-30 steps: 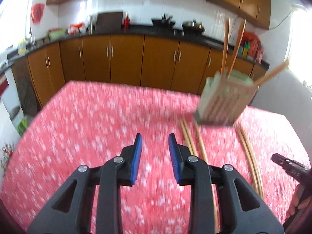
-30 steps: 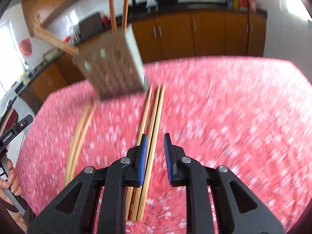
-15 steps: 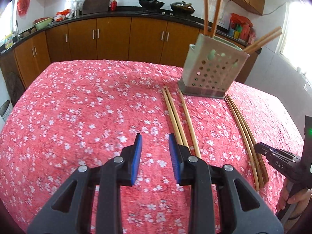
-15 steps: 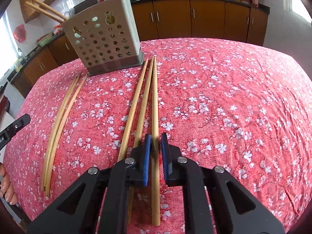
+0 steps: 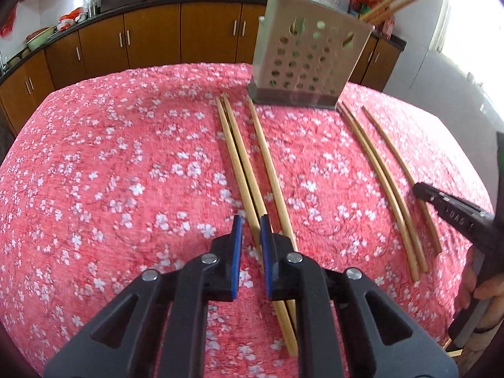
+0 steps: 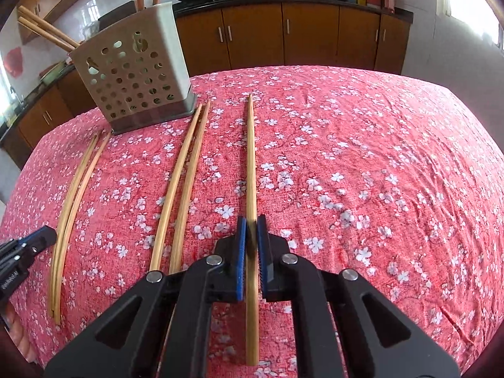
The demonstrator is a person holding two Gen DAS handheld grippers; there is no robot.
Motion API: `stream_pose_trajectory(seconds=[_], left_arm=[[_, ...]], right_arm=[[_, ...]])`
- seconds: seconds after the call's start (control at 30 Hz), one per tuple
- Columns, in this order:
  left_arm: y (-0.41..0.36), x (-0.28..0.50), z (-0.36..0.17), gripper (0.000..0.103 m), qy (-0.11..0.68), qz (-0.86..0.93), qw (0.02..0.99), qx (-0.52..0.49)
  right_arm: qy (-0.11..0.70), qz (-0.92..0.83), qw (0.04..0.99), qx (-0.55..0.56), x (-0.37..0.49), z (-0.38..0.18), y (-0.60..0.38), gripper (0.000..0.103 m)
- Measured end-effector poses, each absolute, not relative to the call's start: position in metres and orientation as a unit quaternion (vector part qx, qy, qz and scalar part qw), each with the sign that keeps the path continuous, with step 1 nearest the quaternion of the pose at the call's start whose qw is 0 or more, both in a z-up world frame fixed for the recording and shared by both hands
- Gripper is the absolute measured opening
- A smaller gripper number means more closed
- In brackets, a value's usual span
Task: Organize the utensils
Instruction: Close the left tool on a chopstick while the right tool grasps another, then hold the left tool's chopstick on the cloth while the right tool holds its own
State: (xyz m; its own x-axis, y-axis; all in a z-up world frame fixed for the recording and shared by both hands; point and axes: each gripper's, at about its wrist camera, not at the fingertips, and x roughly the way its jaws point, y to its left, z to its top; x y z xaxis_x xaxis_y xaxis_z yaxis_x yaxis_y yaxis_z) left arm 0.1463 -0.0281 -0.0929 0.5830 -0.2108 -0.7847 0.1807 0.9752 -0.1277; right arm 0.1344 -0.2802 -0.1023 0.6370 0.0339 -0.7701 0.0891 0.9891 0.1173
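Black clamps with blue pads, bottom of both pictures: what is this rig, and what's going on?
No robot: a person holds a two-finger gripper in each hand, each with a fisheye camera looking along its fingers. One picture is from the left gripper, one from the right gripper. On the red floral tablecloth: a perforated beige utensil holder and loose wooden chopsticks. The right gripper is shut on one long wooden chopstick; the left's jaws are closing with one of the nearest chopstick pair between them.

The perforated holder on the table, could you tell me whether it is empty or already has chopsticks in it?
Not empty: chopsticks stick out of the top of the perforated holder, and more show through its holes.
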Motion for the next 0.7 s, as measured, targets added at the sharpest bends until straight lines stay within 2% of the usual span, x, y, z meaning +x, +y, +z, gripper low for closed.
stream_pose_trajectory(seconds=[0.37, 0.7], left_arm=[[-0.026, 0.152, -0.099, 0.008, 0.435, -0.073, 0.898, 0.001], [0.035, 0.173, -0.099, 0.008, 0.434, -0.008, 0.901, -0.023]], right_arm=[[0.425, -0.001, 0.903, 0.06, 0.13, -0.102, -0.275, 0.009], [0.417, -0.034, 0.906, 0.068, 0.142, -0.103, -0.298, 0.008]])
